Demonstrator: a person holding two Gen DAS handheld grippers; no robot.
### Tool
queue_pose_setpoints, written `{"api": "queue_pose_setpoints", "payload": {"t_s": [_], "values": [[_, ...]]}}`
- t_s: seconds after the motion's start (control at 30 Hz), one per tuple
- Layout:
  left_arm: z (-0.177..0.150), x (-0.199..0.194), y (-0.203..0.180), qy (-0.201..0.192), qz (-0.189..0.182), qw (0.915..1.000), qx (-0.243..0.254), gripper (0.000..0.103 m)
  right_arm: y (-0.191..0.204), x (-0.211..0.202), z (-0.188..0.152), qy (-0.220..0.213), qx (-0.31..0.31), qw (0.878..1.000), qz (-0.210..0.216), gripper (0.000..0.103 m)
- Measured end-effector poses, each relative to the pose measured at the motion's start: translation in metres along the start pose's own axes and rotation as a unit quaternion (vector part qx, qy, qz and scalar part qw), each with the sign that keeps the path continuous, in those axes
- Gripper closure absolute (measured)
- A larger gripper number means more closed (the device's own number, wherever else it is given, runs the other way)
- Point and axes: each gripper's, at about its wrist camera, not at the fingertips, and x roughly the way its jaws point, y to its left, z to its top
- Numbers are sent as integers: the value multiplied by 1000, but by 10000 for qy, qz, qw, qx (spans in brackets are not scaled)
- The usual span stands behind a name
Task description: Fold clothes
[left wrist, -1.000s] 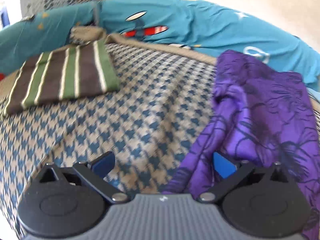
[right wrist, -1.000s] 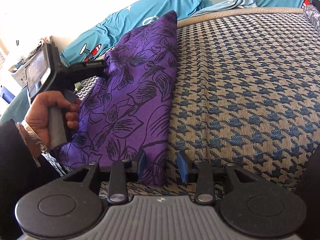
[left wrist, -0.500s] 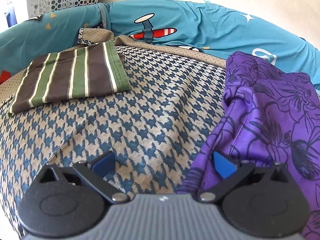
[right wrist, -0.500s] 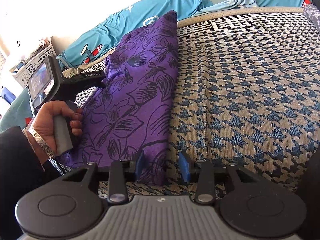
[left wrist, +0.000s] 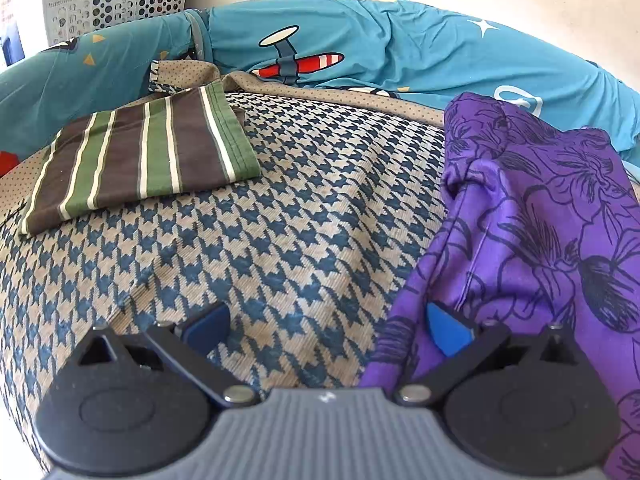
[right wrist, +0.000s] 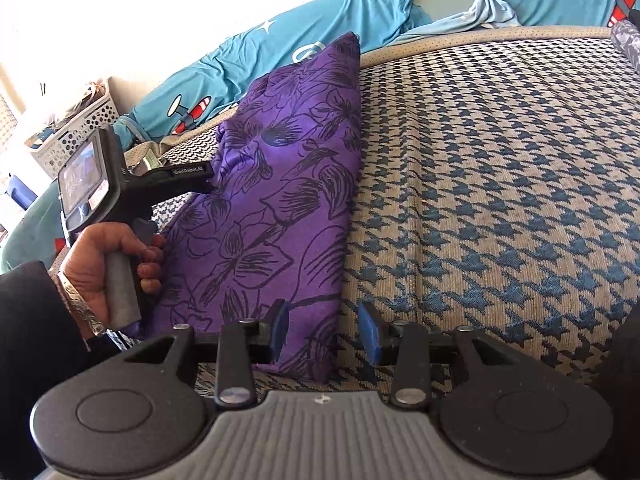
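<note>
The work surface is a bed covered by a houndstooth blanket [left wrist: 304, 216] in blue and beige, with a dotted beige border along its far edge. Beyond that edge lies teal bedding [left wrist: 400, 48] printed with red-and-white aeroplanes and white stars, against a pale wall. A white perforated laundry basket [left wrist: 116, 0] stands at the far left corner, with clothes in it.

A folded striped garment [left wrist: 140, 160], brown and green with white lines, lies flat on the blanket at the left, well apart from the purple garment [right wrist: 288, 200]. The purple piece, shiny with black floral outlines, lies as a long folded strip running from the near edge of the bed towards the teal bedding, its right edge straight, its left side rumpled.

The left gripper [left wrist: 326, 324] has its jaws spread wide, the right pad resting against the purple cloth's edge and nothing clamped. The right gripper [right wrist: 323, 330] has its jaws partly open around the cloth's near corner; the left pad touches the fabric, the right pad stands clear. A hand [right wrist: 116, 268] with a dark sleeve and bracelet holds the left gripper's handle.
</note>
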Motion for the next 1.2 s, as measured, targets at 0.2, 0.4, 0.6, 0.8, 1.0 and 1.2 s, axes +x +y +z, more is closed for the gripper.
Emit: {"api": "queue_pose_setpoints", "payload": {"t_s": [0.2,0.4,0.6,0.8,1.0,1.2], "values": [[2,-6,3,109,69,9999,-111,0,4,0,18,-78,-232,9996,105,65],[13,-14,-1,126,-14,9996,-261,0,-1,9,50,-99,-413,9986,326,65],[28,-17,-22,53,-315,9994,-98,0,-6,21,94,-438,-908,9940,426,65],[49,-3,-50,236,-536,9976,364,0,-10,50,132,-568,-902,9925,592,65],[67,16,-71,328,-586,9951,729,0,-11,85,165,-665,-665,9935,640,65],[66,33,-69,612,-659,9947,507,0,-9,117,189,-881,-503,9922,719,65]]}}
